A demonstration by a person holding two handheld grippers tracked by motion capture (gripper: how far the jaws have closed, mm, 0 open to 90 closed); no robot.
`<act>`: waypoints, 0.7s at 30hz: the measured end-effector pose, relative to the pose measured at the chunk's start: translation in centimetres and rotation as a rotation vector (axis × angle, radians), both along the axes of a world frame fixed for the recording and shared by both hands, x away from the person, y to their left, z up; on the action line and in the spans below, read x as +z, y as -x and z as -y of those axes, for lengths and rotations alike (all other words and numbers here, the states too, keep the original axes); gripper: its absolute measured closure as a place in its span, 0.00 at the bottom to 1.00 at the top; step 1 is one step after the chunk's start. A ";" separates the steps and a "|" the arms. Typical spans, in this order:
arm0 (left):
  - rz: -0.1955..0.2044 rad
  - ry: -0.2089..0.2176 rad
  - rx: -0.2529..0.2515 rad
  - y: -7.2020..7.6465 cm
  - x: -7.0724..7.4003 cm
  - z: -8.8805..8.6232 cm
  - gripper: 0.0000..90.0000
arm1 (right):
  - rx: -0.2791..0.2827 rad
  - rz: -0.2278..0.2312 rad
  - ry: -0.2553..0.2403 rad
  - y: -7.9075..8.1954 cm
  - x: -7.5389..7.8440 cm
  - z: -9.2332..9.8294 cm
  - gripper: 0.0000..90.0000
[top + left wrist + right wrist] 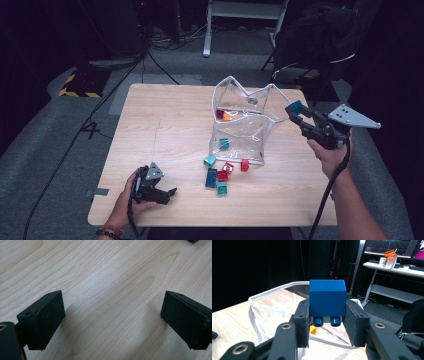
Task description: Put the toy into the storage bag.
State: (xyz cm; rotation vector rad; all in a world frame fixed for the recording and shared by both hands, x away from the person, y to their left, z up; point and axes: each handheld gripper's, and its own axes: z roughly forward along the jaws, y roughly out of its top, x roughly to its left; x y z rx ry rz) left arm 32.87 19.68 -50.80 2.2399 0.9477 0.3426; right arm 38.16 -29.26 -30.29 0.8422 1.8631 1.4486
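Right gripper view: right tongs clamp blue brick.

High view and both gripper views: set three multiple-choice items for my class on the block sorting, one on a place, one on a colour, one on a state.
1. Where do the loose blocks lie?
A. on the table in front of the clear bag
B. on the floor
C. on the far shelf

2. What colour is the block in the right gripper?
A. red
B. blue
C. orange

3. How do the left gripper jaws stand?
A. shut on a block
B. shut on the bag
C. open, nothing between them

Answers: 1 A, they sit on the table by the clear bag. 2 B, its faces are blue. 3 C, bare wood shows between the pads.
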 end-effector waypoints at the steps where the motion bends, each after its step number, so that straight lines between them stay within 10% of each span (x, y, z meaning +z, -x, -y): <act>1: 0.000 0.000 0.000 0.0 0.0 0.0 0.06 | 0.001 0.002 0.008 -0.1 0.0 -0.2 0.66; 21: 0.000 0.000 0.000 0.0 0.0 0.0 0.06 | -0.021 -0.031 0.046 -2.7 -0.3 -2.3 0.66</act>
